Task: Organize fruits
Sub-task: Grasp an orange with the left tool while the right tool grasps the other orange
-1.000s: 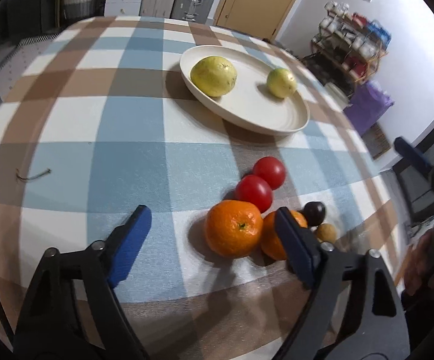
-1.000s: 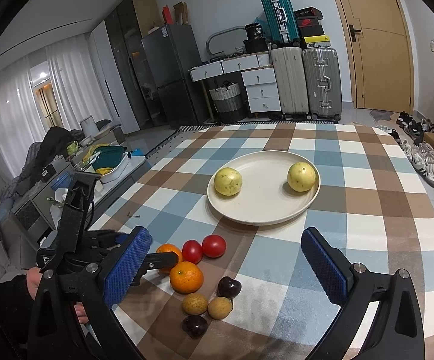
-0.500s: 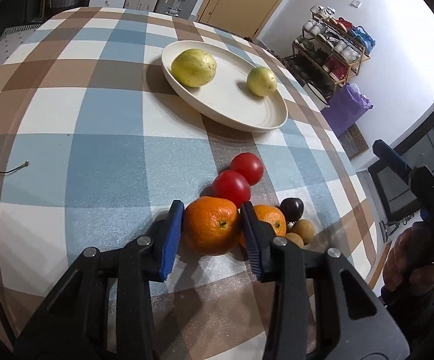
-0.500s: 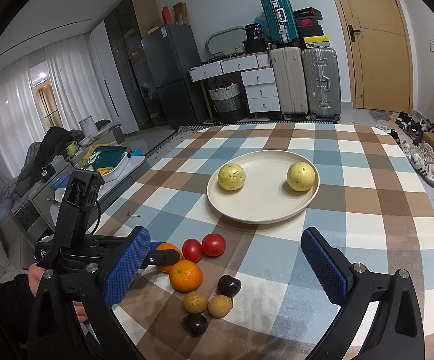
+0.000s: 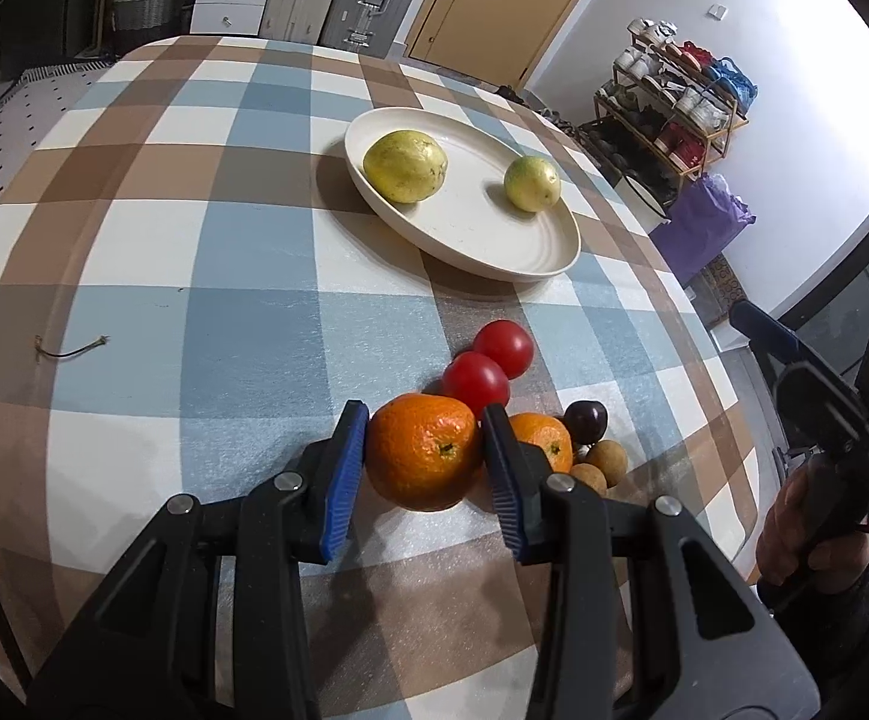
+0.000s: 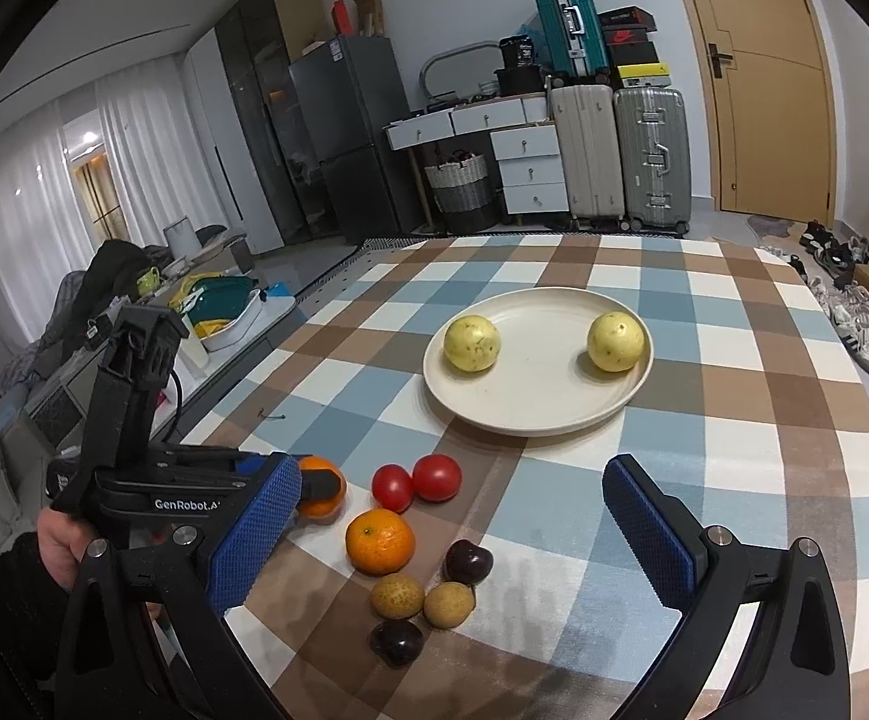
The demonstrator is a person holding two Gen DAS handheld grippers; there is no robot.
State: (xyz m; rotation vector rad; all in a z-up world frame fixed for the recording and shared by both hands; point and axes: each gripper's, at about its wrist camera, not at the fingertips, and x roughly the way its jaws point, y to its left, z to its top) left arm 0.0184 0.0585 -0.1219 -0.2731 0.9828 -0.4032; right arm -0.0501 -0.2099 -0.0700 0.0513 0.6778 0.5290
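A: Count, largest first?
B: One plate [image 6: 530, 420] holding two yellow-green fruits [image 6: 472, 343]. On the checked cloth [image 5: 194, 312]: two oranges, two tomatoes [image 6: 436, 477], two dark cherries [image 6: 466, 561], two longans [image 6: 397, 596].
A: Grippers?
B: Left gripper [image 5: 428, 468] clamps the near orange [image 5: 423, 457]; second orange [image 6: 380, 541] just beside, tomatoes touching behind. Right gripper [image 6: 452, 534] spread wide, holding nothing.

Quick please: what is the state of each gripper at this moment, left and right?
Left gripper: closed on the nearer orange, both pads touching it.
Right gripper: open wide, holding nothing.
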